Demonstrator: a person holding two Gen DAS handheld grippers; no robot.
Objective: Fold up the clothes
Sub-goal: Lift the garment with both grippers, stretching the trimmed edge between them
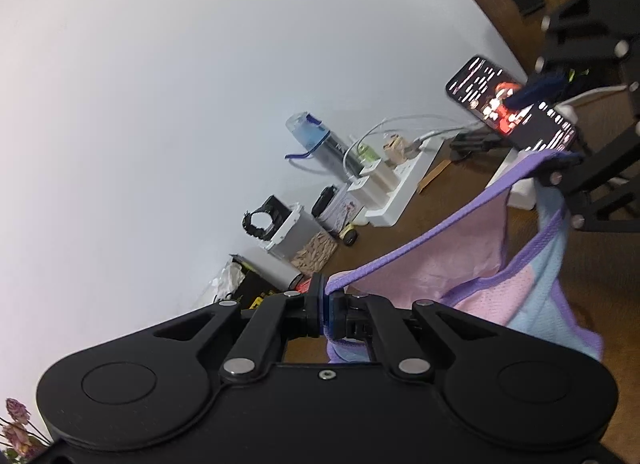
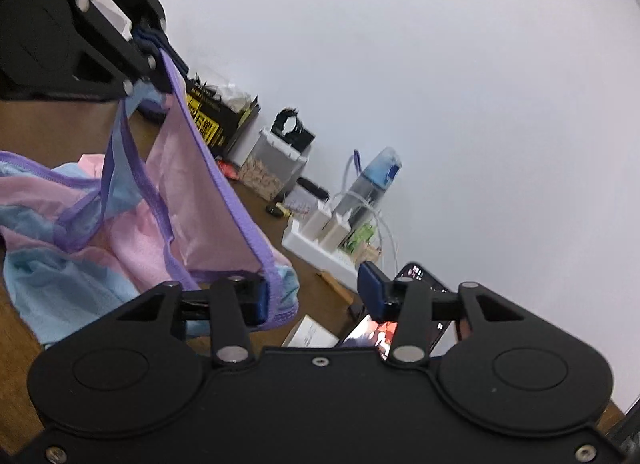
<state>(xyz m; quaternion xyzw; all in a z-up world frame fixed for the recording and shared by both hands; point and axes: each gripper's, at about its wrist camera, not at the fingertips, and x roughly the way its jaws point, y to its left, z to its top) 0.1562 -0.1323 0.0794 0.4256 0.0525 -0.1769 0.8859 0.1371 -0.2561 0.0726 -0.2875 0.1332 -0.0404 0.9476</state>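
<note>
From the left wrist, the left gripper (image 1: 327, 314) is seen pinched on the purple hem of one pink-and-blue garment (image 1: 460, 264), stretched ahead-right to the right gripper (image 1: 554, 167). A water bottle (image 1: 316, 139), power strip (image 1: 400, 187) and phone (image 1: 512, 103) are ranged ahead along the wall.

From the right wrist, the right gripper's (image 2: 316, 296) fingers are spread wide, the hem draped against the left pad (image 2: 260, 300); the garment hangs over the wooden table (image 2: 24, 328) at left.

Soft, even indoor light fills both fisheye views, leaving the plain white wall (image 1: 160, 103) bright and nearly shadowless. Straight edges bow toward the frame rims. At 2 o'clock in the left view, a glowing black smartphone screen (image 1: 508, 103) smears with overexposed glare.
</note>
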